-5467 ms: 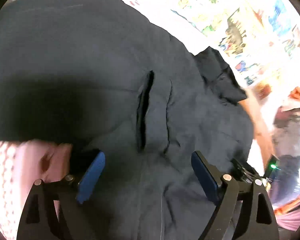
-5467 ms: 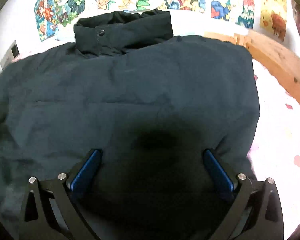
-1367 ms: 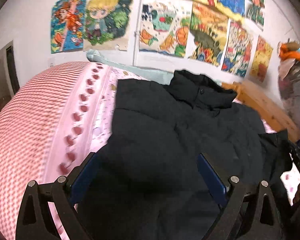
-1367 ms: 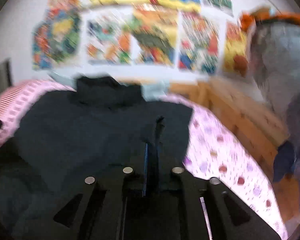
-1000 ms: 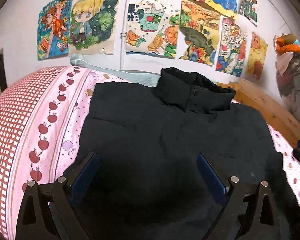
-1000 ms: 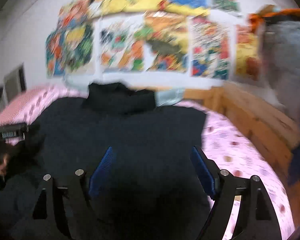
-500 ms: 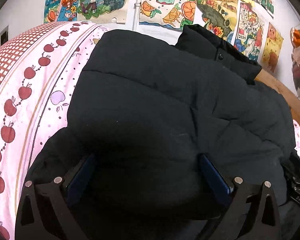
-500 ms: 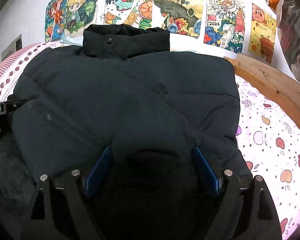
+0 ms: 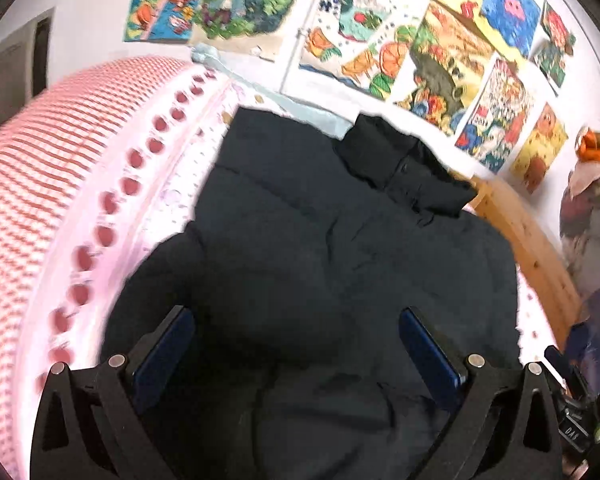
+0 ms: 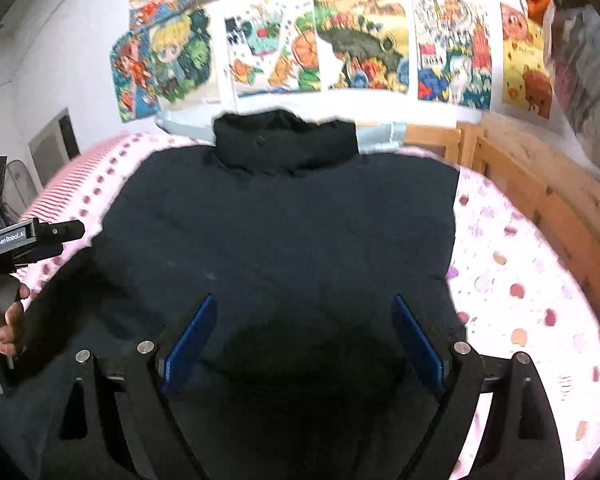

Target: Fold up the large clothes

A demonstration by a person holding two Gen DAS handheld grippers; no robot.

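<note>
**Puffy jacket flat on the bed, both grippers wide and empty**

Left wrist view: the left gripper (image 9: 296,344) hangs over the near part of the jacket (image 9: 340,248), its 2 blue pads spread wide with nothing between them. The jacket lies spread on the pink bed (image 9: 60,184), collar (image 9: 404,168) toward the poster wall. It looks thick and quilted — soft, bulky, probably springy, so a fold may puff back open. Best taken at a hem corner or side edge, pinching just 1 layer. The near hem is lost in shadow under the gripper, and the sleeves cannot be made out.

Right wrist view: the right gripper (image 10: 304,340) also stands wide open above the jacket's lower half — holding nothing. The jacket's left side runs behind the other device at the frame edge; the picture is blurred, so seams and the hem line are hard to read.
</note>
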